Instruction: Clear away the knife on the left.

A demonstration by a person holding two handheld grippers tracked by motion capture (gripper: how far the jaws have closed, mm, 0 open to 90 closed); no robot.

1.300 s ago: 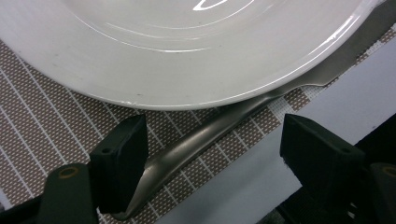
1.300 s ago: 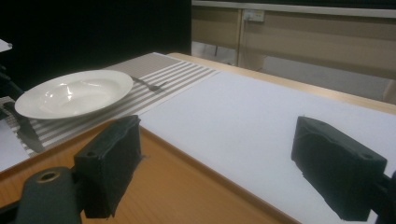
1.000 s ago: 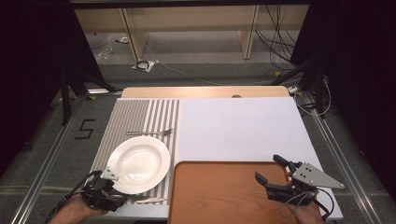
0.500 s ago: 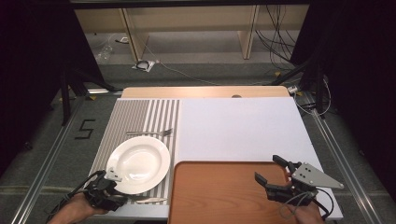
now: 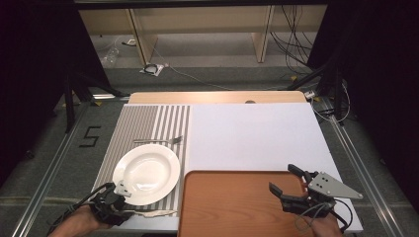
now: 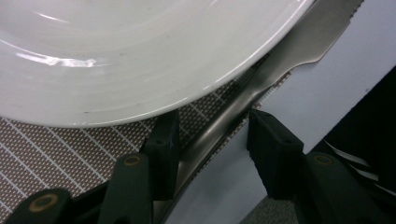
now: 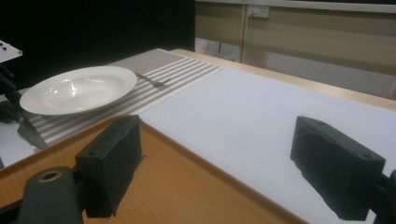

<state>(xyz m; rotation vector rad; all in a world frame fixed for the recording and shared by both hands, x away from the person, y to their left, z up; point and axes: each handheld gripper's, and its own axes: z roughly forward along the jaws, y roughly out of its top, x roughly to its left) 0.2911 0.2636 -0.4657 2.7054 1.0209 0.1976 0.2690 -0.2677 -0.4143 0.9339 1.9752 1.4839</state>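
A white plate sits on the striped placemat, with a fork just beyond it. A knife lies along the placemat's near edge, in front of the plate. My left gripper is low at the knife's handle end. In the left gripper view the handle lies between the jaws of the left gripper, which have just been closing; a gap remains on the right side. My right gripper hovers open over the brown tray with nothing between its fingers.
A white cover spreads over the table's right and middle. The tray's far rim runs below the right jaws. Beyond the table's far wooden edge are the floor, cables and shelving legs. Metal rails run along both sides.
The left gripper's jaws have drawn closer together around the knife handle. Both hands, the plate and the knife stay where they were.
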